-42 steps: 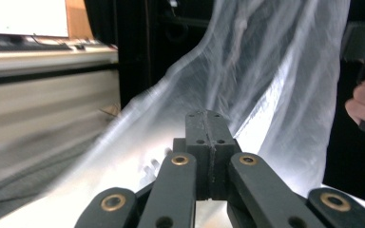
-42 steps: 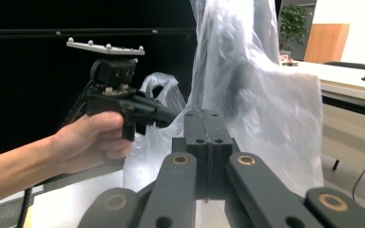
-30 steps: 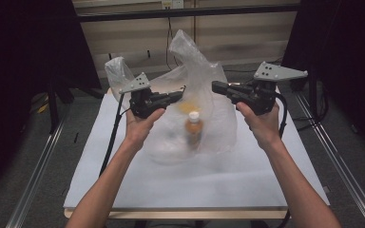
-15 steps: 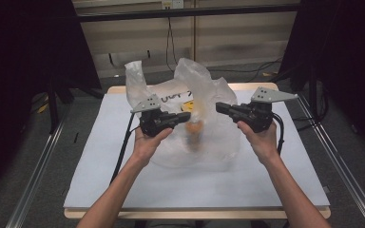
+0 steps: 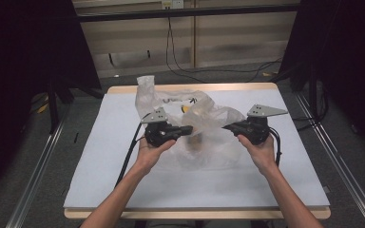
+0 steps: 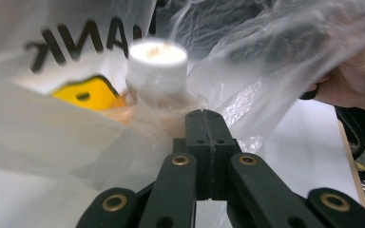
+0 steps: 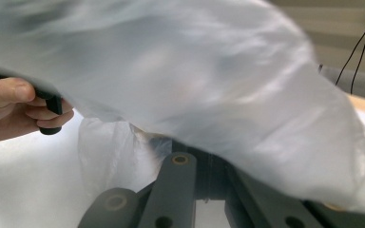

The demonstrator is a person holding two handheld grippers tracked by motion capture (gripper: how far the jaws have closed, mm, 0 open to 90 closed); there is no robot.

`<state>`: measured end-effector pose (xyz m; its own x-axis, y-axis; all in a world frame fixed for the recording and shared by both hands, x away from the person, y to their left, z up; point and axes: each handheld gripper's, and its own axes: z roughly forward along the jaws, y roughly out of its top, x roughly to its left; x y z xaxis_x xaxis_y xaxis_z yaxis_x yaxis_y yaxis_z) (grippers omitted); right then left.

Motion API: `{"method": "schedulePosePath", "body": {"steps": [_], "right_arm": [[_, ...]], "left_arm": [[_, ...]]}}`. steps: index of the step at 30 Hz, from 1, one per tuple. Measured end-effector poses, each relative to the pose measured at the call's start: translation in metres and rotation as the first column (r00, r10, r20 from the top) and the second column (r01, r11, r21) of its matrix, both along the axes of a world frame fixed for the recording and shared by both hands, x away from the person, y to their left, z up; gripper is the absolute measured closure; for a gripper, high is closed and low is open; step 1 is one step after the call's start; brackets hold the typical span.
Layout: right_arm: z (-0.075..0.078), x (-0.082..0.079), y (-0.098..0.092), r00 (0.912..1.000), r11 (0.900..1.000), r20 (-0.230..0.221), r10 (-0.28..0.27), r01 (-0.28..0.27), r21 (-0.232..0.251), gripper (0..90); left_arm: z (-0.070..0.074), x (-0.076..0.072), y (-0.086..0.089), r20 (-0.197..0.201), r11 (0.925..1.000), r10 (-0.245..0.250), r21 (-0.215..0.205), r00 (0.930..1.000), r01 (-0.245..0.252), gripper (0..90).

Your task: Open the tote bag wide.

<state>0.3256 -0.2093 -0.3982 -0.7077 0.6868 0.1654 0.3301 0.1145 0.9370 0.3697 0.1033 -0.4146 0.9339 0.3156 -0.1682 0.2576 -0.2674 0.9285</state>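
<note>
Thin clear plastic, a bag (image 5: 204, 126) at table (image 5: 100, 180) centre holds a white-capped bottle (image 6: 157, 71). The left gripper (image 5: 190, 129), at its 9 o'clock, pinches film with jaws pressed together; the right gripper (image 5: 225, 127), at 3 o'clock, is draped, its grip unclear. Probably they spread the mouth.

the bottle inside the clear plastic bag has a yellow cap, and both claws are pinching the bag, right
Not quite: the cap is white, as the left gripper view shows. The yellow thing is a separate item beside the bottle. The rest stands: the bottle sits inside the clear plastic bag.
</note>
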Motion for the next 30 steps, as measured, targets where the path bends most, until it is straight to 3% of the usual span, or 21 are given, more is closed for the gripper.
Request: {"method": "schedulePosePath", "body": {"steps": [2,5,8,12,13,14,18,19,22,26,30], "right_arm": [[-0.009,0.000,-0.001,0.9999,1.000,-0.014,-0.004,0.003,-0.007,90.0],[-0.023,0.002,-0.004,0.9985,0.999,-0.054,-0.013,0.011,-0.041,90.0],[-0.034,0.002,-0.006,0.9968,0.998,-0.079,-0.014,0.009,-0.060,90.0],[-0.047,0.002,-0.012,0.9931,0.998,-0.116,-0.021,0.014,-0.067,90.0],[-0.048,0.001,-0.012,0.9925,0.998,-0.121,-0.018,0.011,-0.062,90.0],[-0.050,0.000,-0.013,0.9921,0.998,-0.125,-0.013,0.005,-0.068,90.0],[-0.047,-0.006,-0.012,0.9926,0.997,-0.122,0.004,-0.013,-0.070,90.0],[-0.041,-0.012,-0.013,0.9938,0.998,-0.110,0.015,-0.021,-0.057,90.0],[-0.035,-0.021,-0.015,0.9951,0.999,-0.095,0.026,-0.030,-0.041,90.0],[-0.020,-0.046,-0.020,0.9979,0.999,-0.055,0.036,-0.038,-0.038,90.0],[-0.014,-0.059,-0.028,0.9991,0.999,-0.032,0.030,-0.031,-0.041,90.0]], "left_arm": [[-0.009,-0.002,0.000,-0.018,0.9999,0.004,0.009,0.9998,-0.003,90.0],[-0.018,-0.002,0.000,-0.022,0.9984,-0.001,0.056,0.9998,0.002,90.0],[-0.026,-0.001,0.002,-0.024,0.9978,-0.007,0.066,0.9997,0.008,90.0],[-0.044,0.002,0.003,-0.058,0.9943,0.002,0.107,0.9983,0.004,90.0],[-0.049,0.002,0.003,-0.085,0.9940,0.013,0.109,0.9963,-0.004,90.0],[-0.050,0.002,0.004,-0.086,0.9941,0.013,0.108,0.9962,-0.004,90.0],[-0.043,-0.003,0.006,-0.074,0.9955,0.012,0.094,0.9972,-0.005,90.0],[-0.036,-0.006,0.009,-0.048,0.9952,0.001,0.098,0.9988,0.004,90.0],[-0.030,-0.010,0.013,-0.032,0.9960,-0.003,0.089,0.9995,0.006,90.0],[-0.018,-0.017,0.019,-0.015,0.9990,0.001,0.046,0.9999,0.000,90.0],[-0.003,-0.022,0.022,0.008,0.9999,0.010,0.000,0.9999,-0.010,90.0]]}}
